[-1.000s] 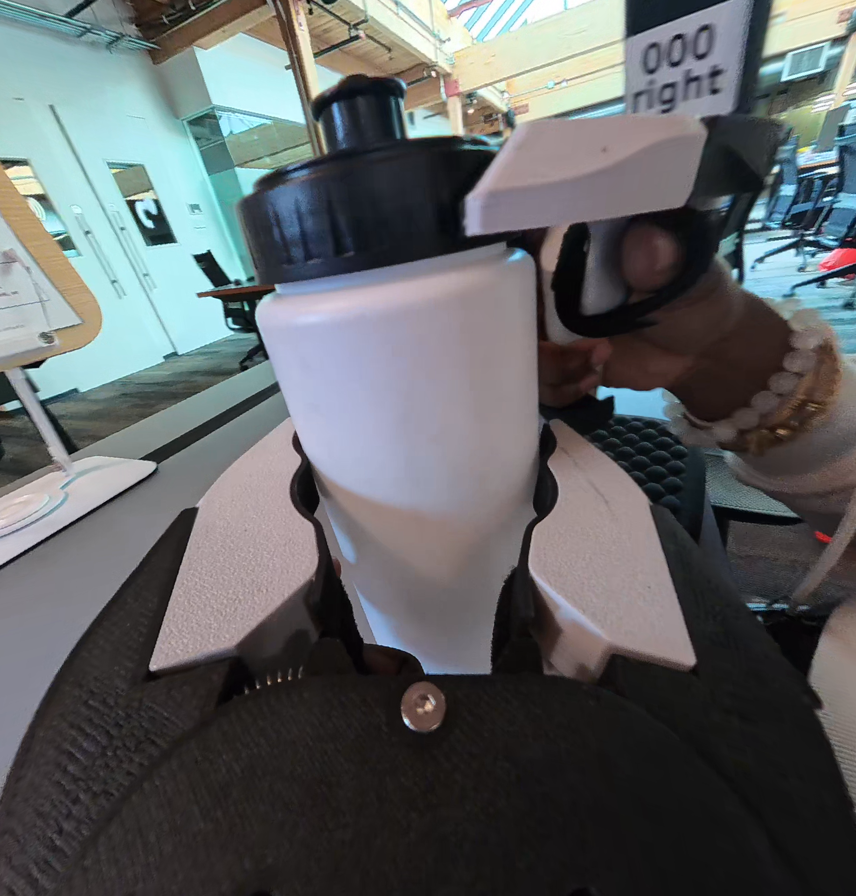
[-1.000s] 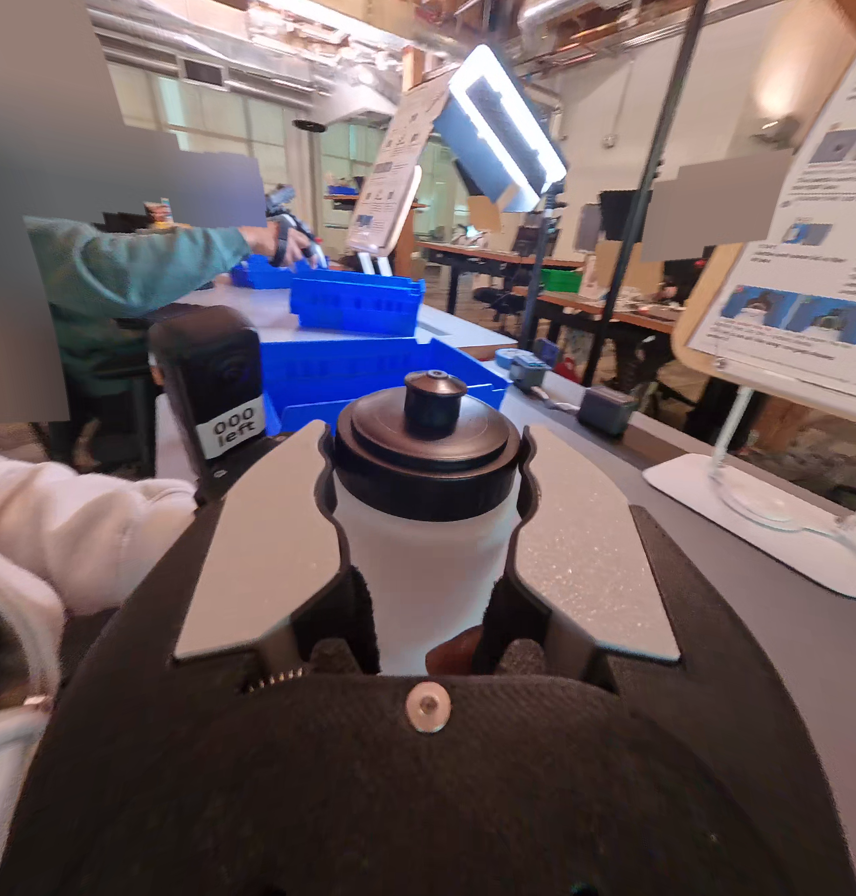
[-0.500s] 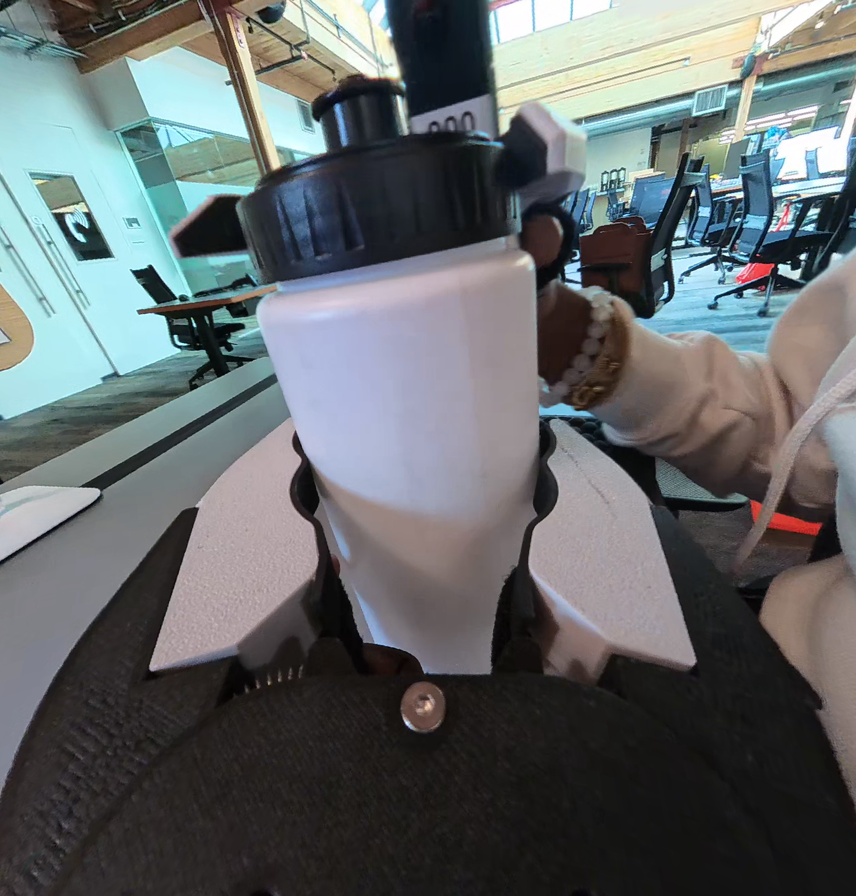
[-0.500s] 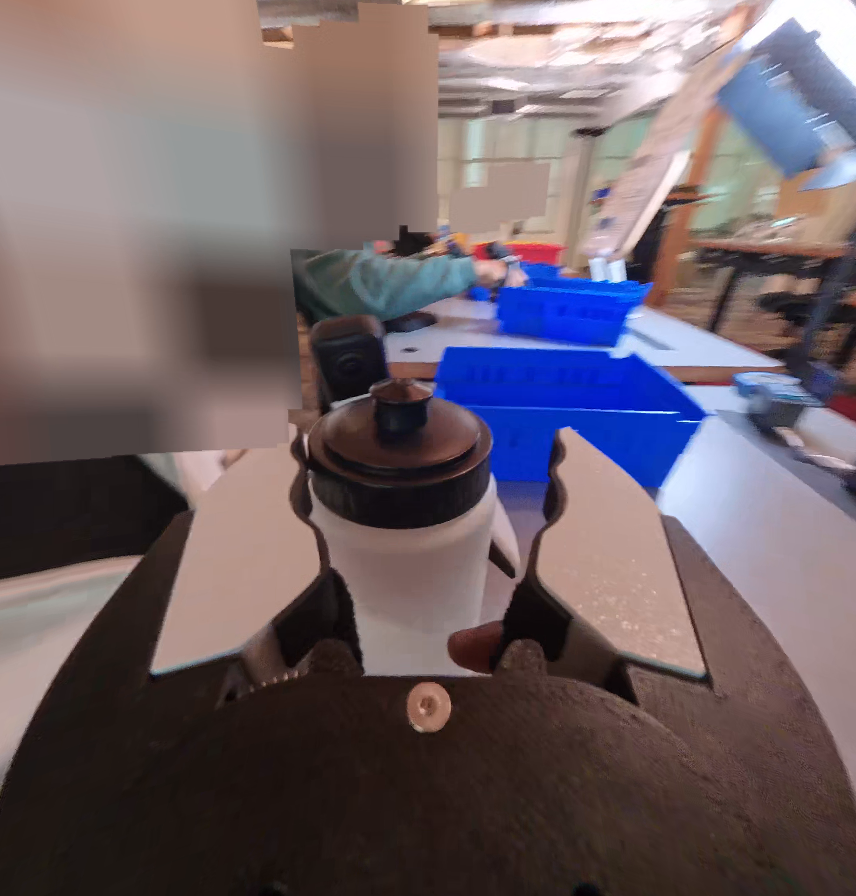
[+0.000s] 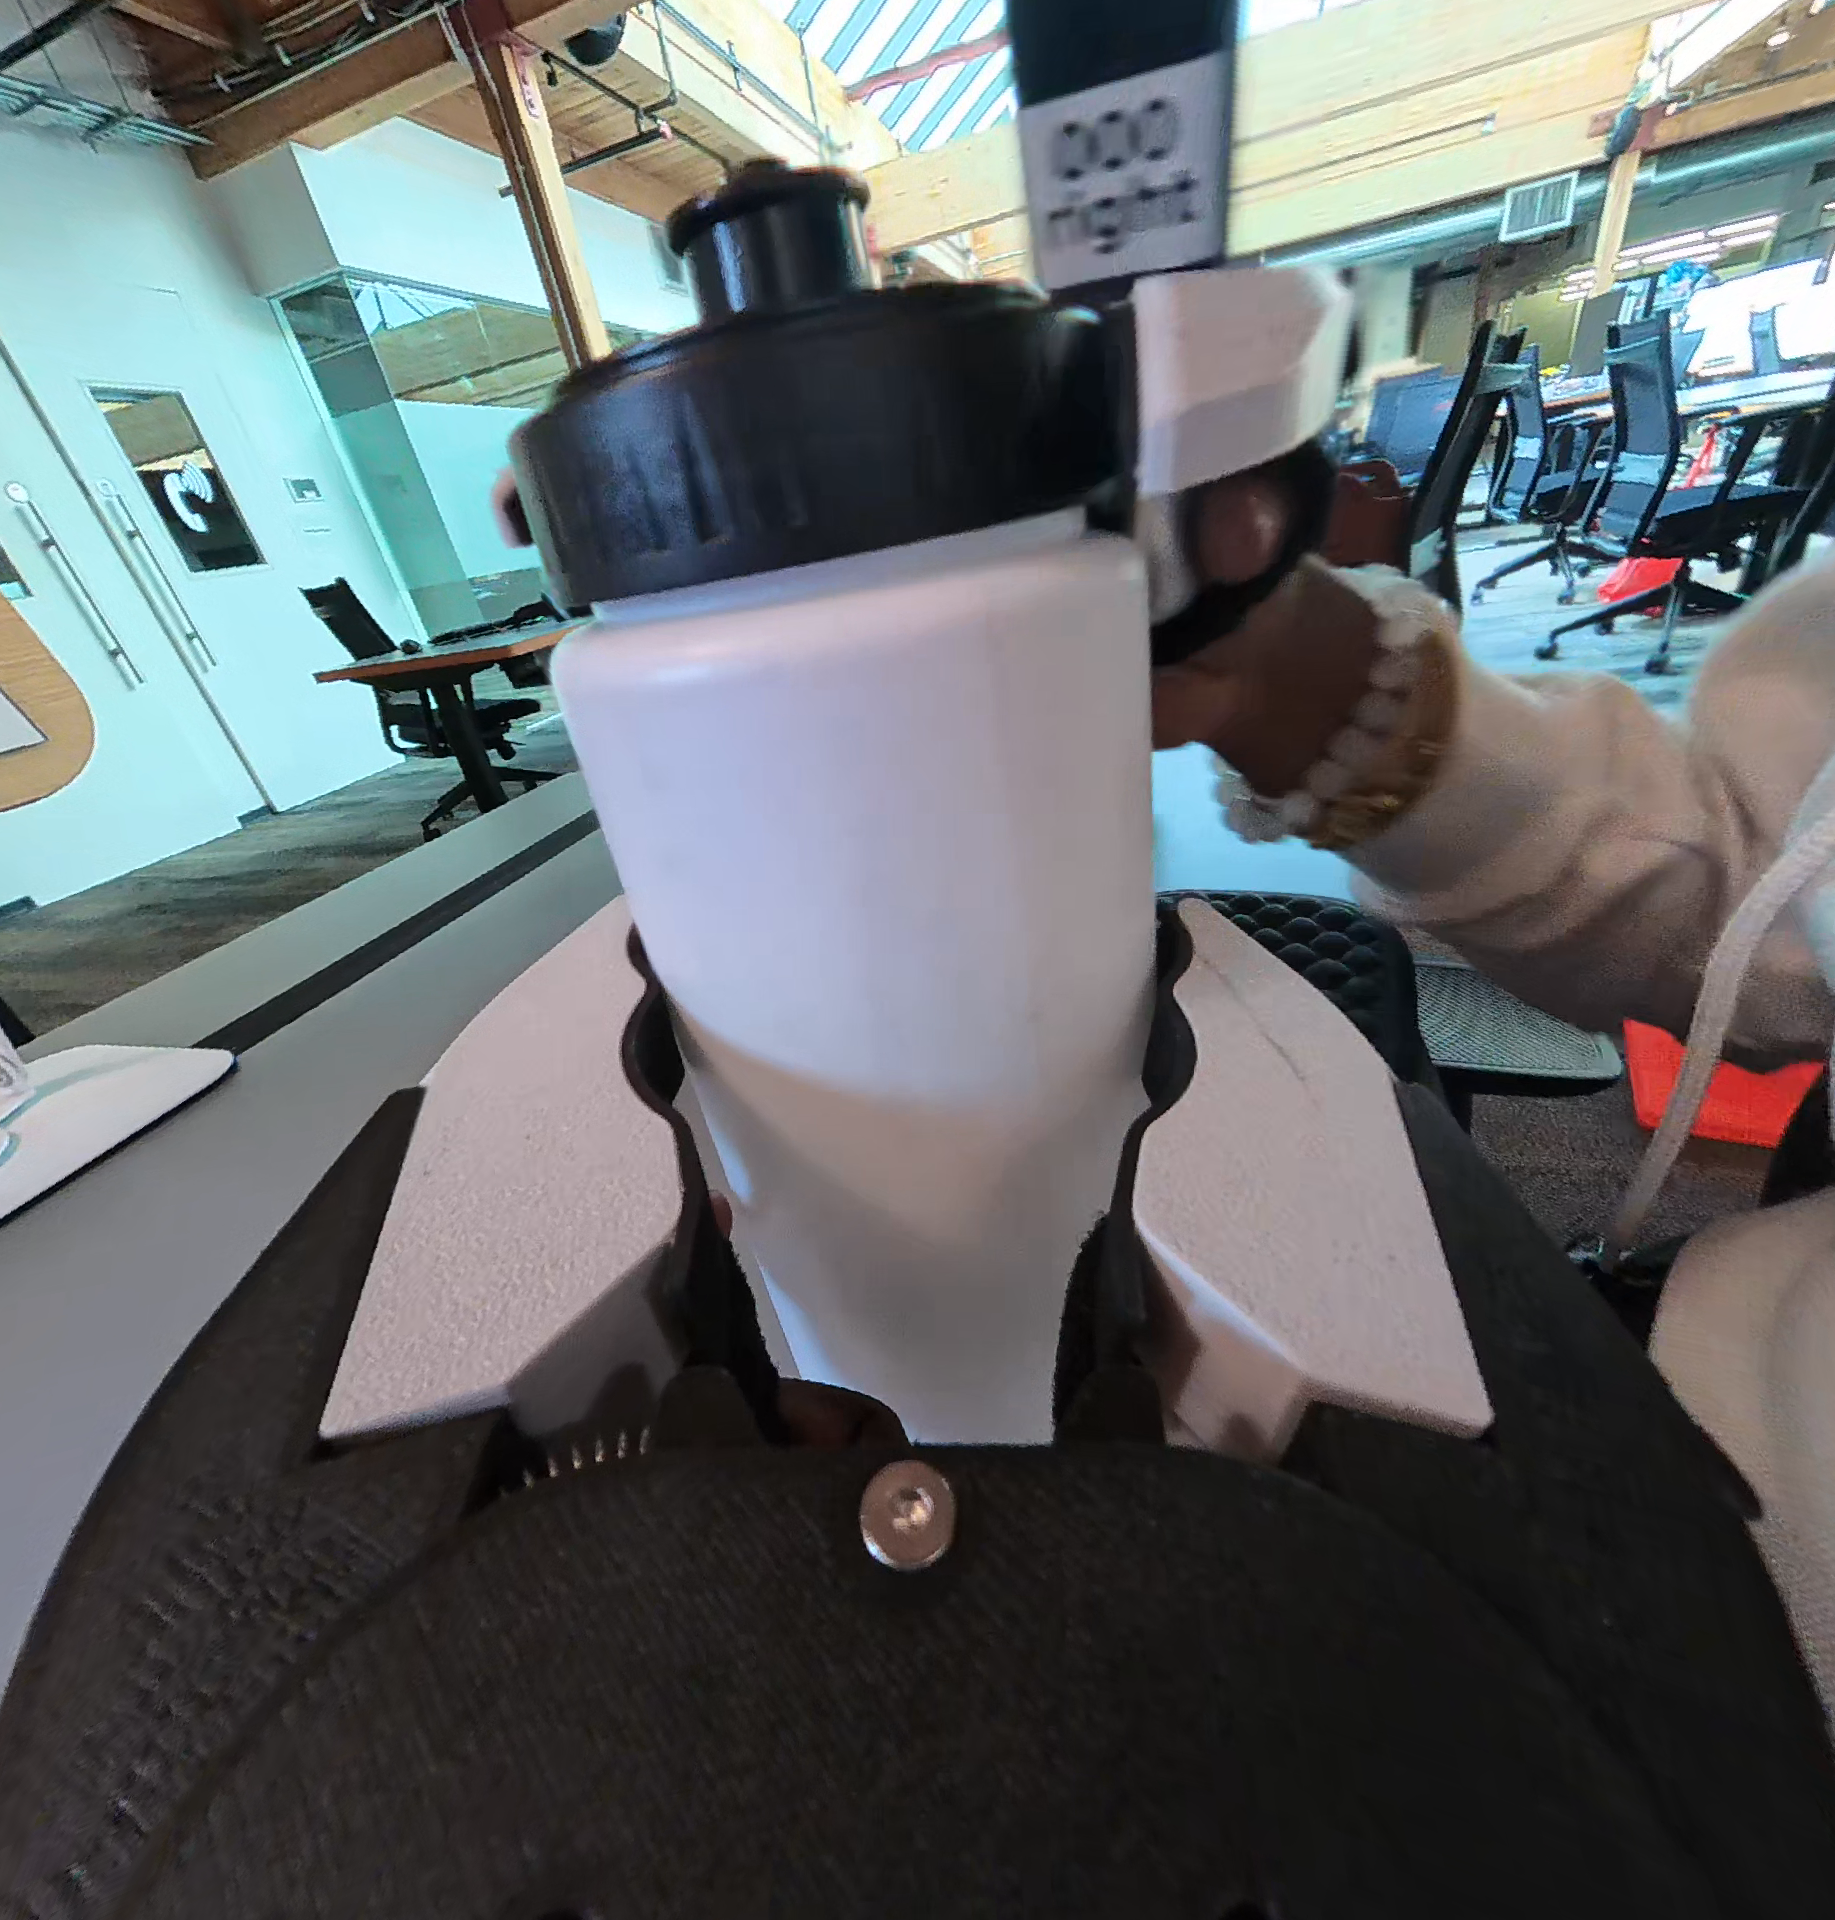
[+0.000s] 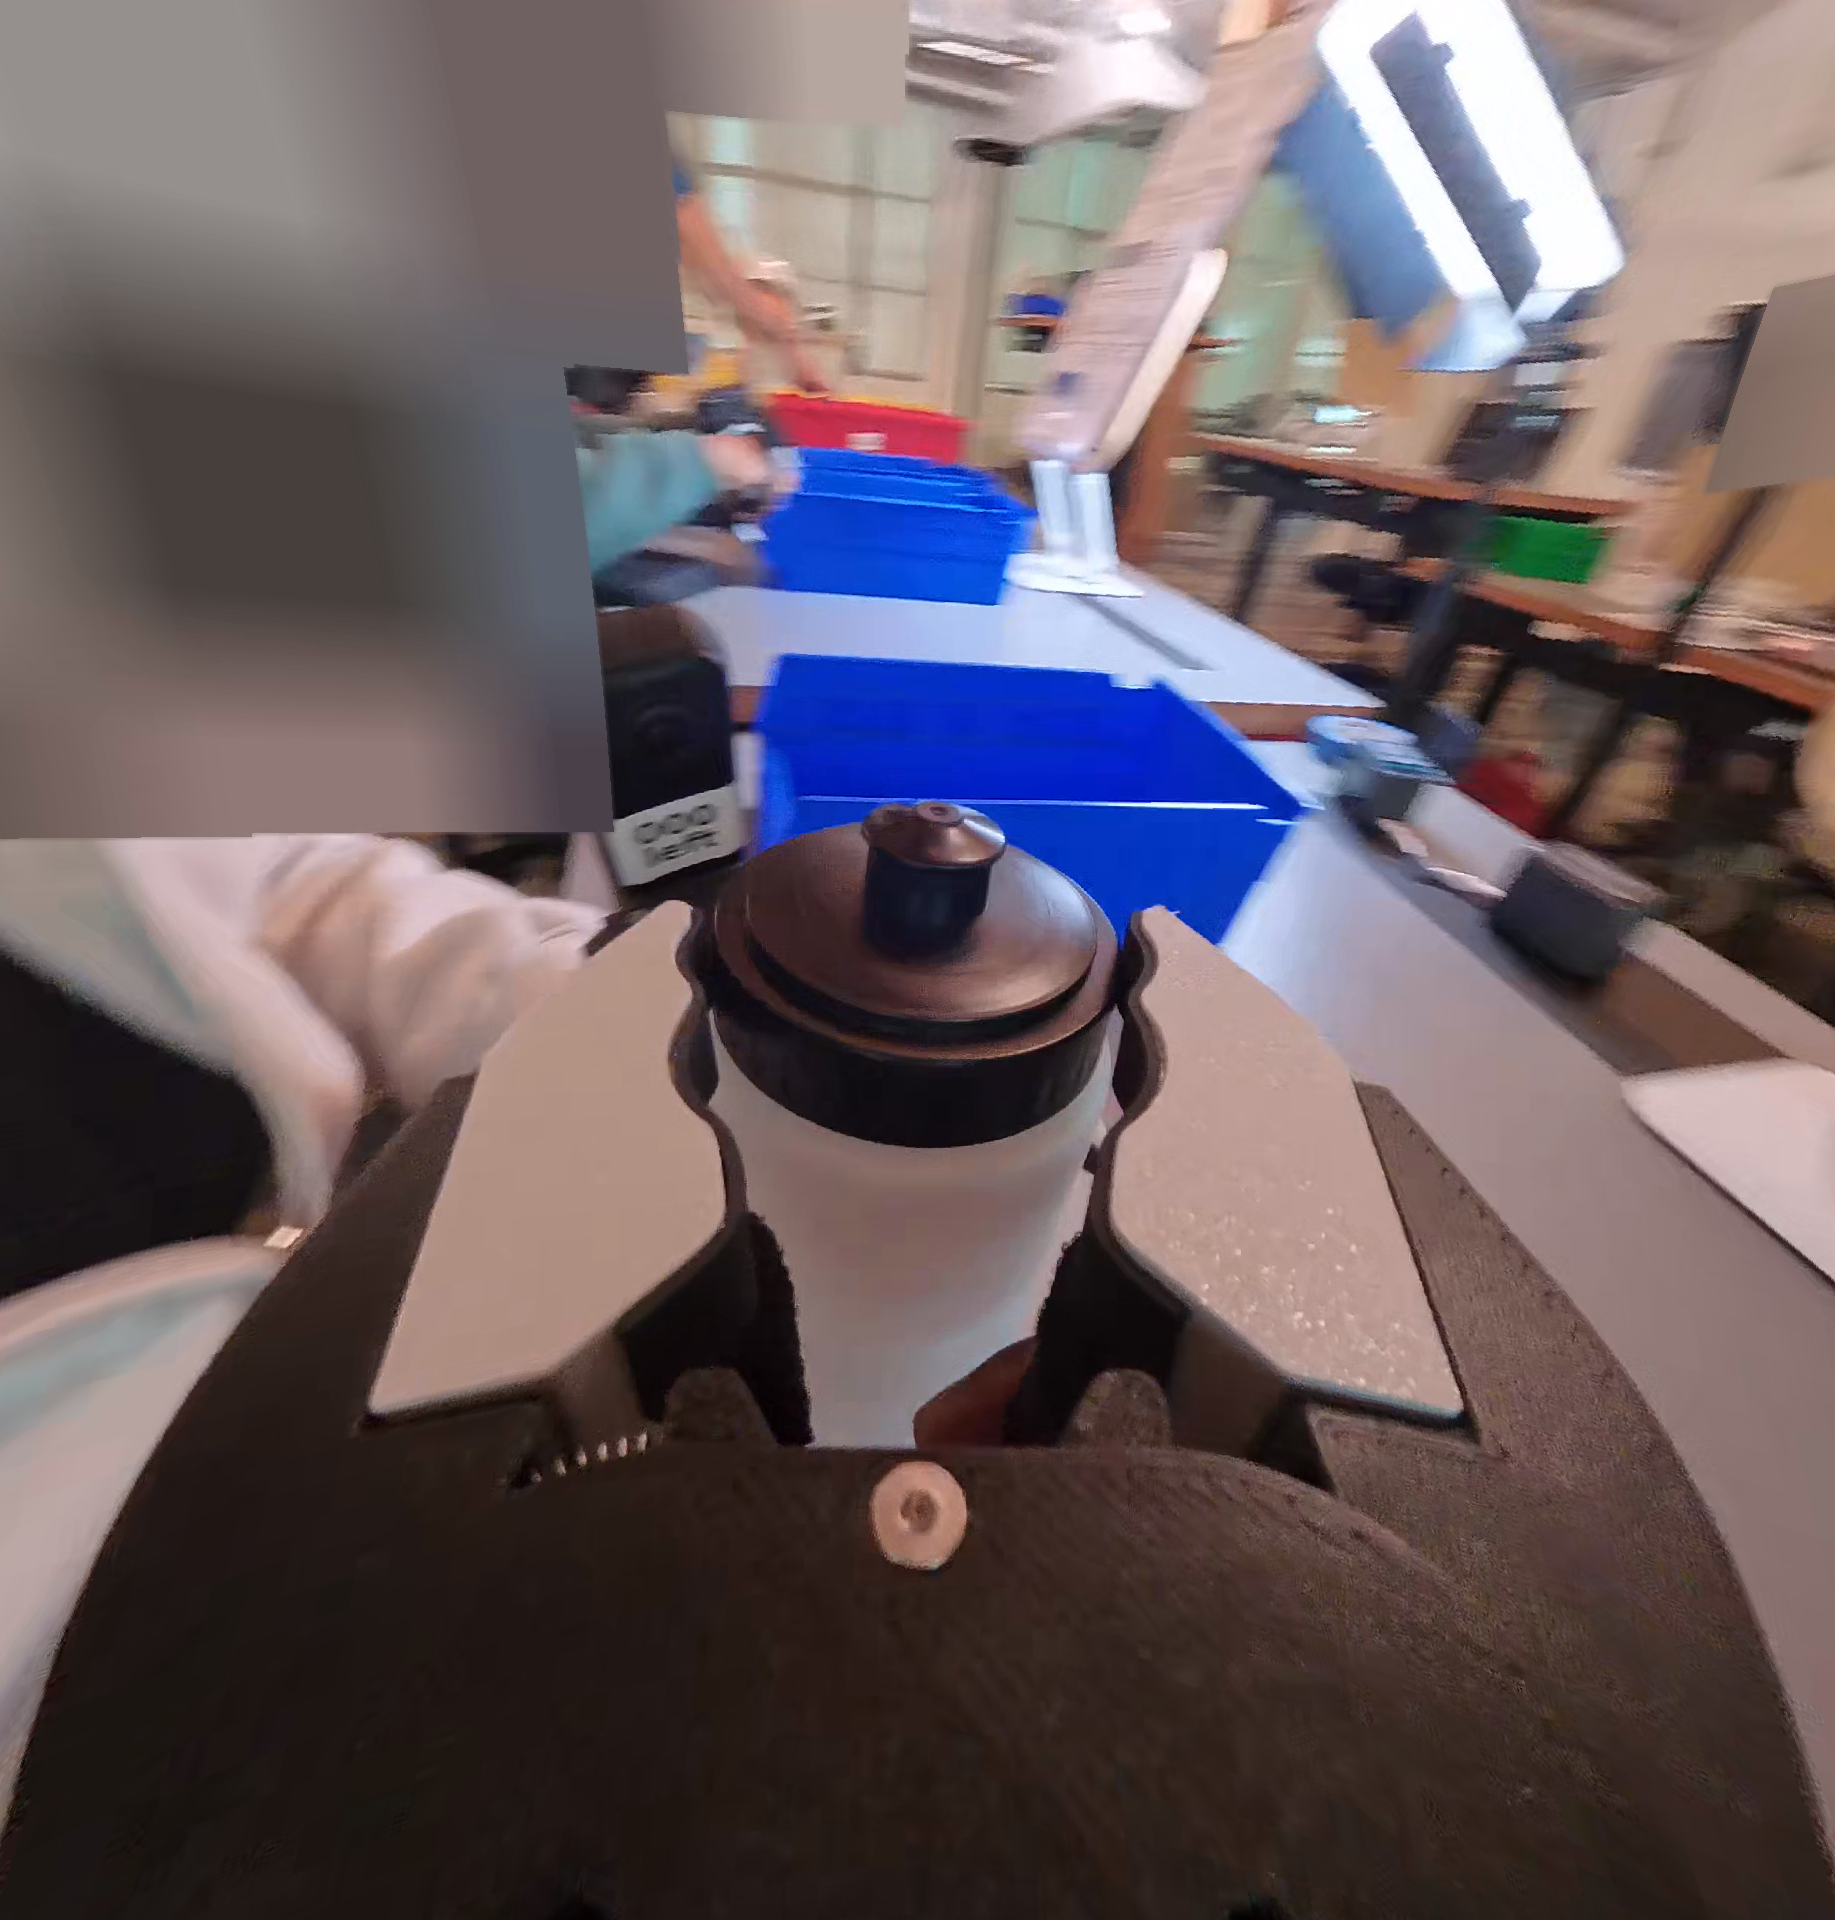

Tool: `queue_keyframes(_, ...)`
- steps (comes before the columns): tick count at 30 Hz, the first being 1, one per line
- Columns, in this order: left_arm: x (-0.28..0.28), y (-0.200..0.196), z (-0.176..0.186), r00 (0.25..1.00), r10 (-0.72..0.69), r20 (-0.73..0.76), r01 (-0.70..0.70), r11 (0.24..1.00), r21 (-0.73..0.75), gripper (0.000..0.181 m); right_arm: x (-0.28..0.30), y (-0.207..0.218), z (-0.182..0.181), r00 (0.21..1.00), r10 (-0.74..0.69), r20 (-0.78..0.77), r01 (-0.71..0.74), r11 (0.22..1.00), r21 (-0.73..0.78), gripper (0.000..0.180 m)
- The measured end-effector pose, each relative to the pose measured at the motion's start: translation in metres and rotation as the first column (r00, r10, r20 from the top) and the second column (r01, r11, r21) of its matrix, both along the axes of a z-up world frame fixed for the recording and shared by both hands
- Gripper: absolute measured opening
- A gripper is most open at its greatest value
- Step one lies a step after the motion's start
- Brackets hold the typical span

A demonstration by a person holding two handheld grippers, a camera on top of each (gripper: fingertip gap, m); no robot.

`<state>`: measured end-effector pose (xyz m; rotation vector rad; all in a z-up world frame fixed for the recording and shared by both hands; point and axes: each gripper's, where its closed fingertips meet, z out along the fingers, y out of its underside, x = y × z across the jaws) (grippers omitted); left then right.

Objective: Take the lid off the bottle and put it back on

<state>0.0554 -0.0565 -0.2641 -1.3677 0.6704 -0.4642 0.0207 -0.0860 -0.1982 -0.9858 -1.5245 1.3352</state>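
A white bottle (image 5: 871,831) stands upright between the pads of my left gripper (image 5: 908,925), which is shut on its body. Its black ribbed lid (image 5: 819,436) with a spout sits on the neck. In the right wrist view the lid (image 6: 908,987) lies between the fingers of my right gripper (image 6: 913,920), which press on both its sides; the bottle body (image 6: 913,1226) shows below. One right finger (image 5: 1235,374) shows at the lid's right side in the left wrist view. The bottle's base is hidden.
A grey table (image 5: 144,1247) lies to the left, with a white sign base (image 5: 51,1122) on it. Blue bins (image 6: 1006,769) stand behind the bottle. Small dark boxes (image 6: 1567,914) sit on the table to the right. Office chairs (image 5: 1640,436) stand farther off.
The right gripper loosened on the lid, swung around it, and now has come back and shut on it again. The left gripper kept hold of the bottle throughout.
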Motion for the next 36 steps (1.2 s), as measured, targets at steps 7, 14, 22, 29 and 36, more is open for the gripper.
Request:
queue_keyframes(7,0.012,-0.009,0.0,0.996,-0.094,0.002,0.094,0.996,0.002,0.089,0.019,-0.016,-0.001,0.753,0.656,0.045,-0.656,0.755,-0.024,0.075)
queue_keyframes(14,0.011,-0.009,0.0,0.995,-0.095,0.015,0.095,0.995,-0.006,0.089,0.017,-0.015,0.001,0.635,0.772,-0.036,-0.77,0.628,-0.113,0.075)
queue_keyframes(22,0.004,0.0,0.0,1.0,0.011,0.0,-0.011,1.0,0.007,0.089,-0.002,0.003,0.007,0.999,0.046,-0.007,-0.046,0.984,-0.174,0.102)
queue_keyframes(29,0.0,0.002,0.0,0.999,0.037,0.004,-0.037,0.999,0.002,0.089,-0.005,0.012,0.002,0.935,-0.353,-0.022,0.353,0.936,-0.004,0.082)
queue_keyframes(36,0.006,-0.005,0.0,0.999,-0.036,-0.005,0.036,0.999,0.005,0.089,0.004,-0.006,0.003,0.963,0.271,0.004,-0.27,0.962,-0.044,0.076)
